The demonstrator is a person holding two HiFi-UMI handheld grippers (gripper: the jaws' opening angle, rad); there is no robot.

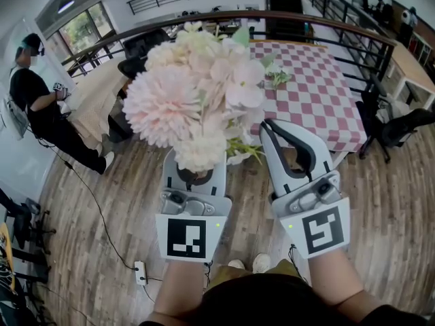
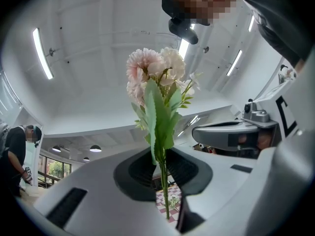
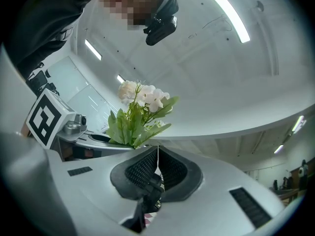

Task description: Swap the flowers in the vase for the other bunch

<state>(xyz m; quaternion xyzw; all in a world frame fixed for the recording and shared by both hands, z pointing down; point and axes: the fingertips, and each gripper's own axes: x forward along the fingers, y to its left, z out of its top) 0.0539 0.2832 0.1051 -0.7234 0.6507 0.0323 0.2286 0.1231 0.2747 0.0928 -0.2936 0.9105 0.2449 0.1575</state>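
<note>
The swap looks mid-way at best: one bunch [image 1: 194,94] of pink and white blooms is up in the air, pinched by the left tongs [image 2: 160,154], and no vase shows in any view. So I cannot tell whether this is the old bunch coming out or the new one going in. Seating a bunch in the vase seems left to do. The left tongs stand only slightly apart, the pads closed on the green stem [image 2: 164,186], with the blooms rising past their tips. The right tongs [image 3: 157,151], just right of the bunch, are pressed almost together — a hairline slit at the tips, and what looks like a dark stem [image 3: 147,200] caught low between the pads. Beyond both tips is a checked table [image 1: 319,94] with a small sprig [image 1: 279,77] on it.
</note>
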